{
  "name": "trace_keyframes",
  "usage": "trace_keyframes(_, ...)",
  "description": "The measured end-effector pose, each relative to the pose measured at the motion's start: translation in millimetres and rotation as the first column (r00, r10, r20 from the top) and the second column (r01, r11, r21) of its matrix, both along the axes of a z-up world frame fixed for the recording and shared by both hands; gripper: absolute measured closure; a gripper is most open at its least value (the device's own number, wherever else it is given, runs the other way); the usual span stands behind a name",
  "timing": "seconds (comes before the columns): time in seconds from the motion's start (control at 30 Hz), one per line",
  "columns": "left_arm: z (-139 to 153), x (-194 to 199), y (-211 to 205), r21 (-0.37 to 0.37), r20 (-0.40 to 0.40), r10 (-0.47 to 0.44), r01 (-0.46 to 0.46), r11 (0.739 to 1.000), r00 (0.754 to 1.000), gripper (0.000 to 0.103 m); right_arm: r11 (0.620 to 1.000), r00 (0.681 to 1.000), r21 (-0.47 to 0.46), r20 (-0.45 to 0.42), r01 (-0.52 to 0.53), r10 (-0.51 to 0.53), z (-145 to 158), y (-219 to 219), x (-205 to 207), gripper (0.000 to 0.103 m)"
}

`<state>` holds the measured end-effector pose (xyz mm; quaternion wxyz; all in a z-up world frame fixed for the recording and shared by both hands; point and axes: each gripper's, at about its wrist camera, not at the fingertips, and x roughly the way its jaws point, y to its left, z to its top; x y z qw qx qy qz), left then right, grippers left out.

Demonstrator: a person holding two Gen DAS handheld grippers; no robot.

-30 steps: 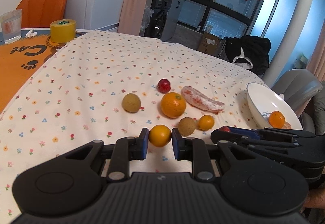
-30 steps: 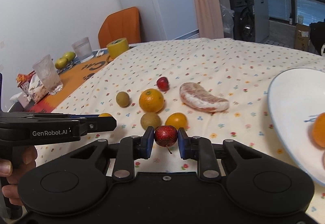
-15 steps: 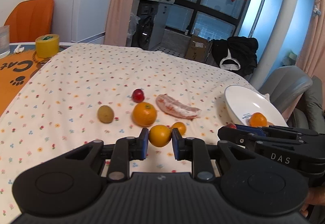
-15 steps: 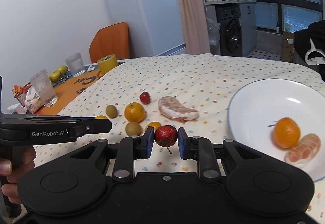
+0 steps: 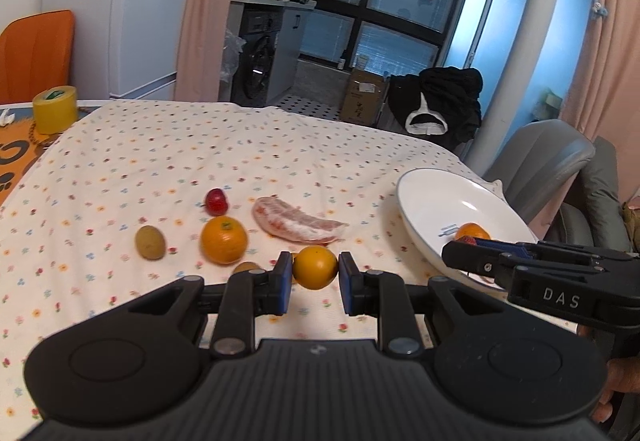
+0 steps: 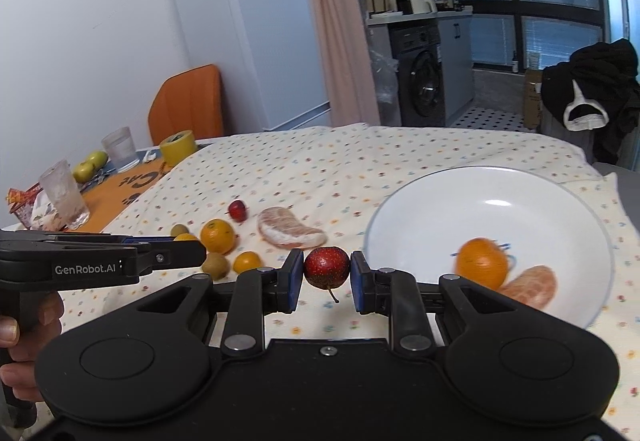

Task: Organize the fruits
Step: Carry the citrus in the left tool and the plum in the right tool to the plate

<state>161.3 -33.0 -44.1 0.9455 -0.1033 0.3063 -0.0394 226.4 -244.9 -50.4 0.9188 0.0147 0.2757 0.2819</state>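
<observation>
The white plate (image 6: 492, 201) sits on the floral tablecloth (image 5: 200, 145), holding an orange (image 6: 482, 263) and a peeled segment (image 6: 534, 287) partly hidden by the right gripper (image 6: 327, 269). That gripper clamps a small red fruit (image 6: 327, 267) just left of the plate. Farther left, the left gripper (image 5: 315, 268) pinches a small orange fruit (image 5: 315, 267), which hides part of a brown fruit (image 5: 246, 267) on the cloth.

A yellow tape roll (image 5: 55, 108) stood at the far left edge of the table (image 5: 192, 145), which was covered by a floral cloth, beside an orange mat (image 6: 132, 183). Two frosted glasses (image 6: 64, 195) and two green apples (image 6: 90, 165) stood on that side. An orange chair (image 6: 188, 103) sat behind. Beyond were a washing machine (image 6: 424, 81), pink curtains (image 5: 202, 9), a cardboard box (image 5: 364, 95) and dark clothing (image 5: 442, 103) heaped near a grey chair (image 5: 536, 157).
</observation>
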Motion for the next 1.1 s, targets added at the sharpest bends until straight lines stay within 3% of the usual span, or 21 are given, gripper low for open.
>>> trace_keyframes(0.7,8.9,29.2,-58.6,0.032,0.015,-0.114,0.114,0.993,0.993,0.080,0.984,0.984,0.021,0.018,0.176,-0.177,3.1,-80.5,7.4,0.079)
trace_keyframes(1.1,10.6,44.0,-77.7,0.060,0.012,-0.151,0.150,0.987,0.989,0.080,0.979,0.979,0.019,0.007,0.203,-0.203,-5.6,-91.2,22.9,0.079)
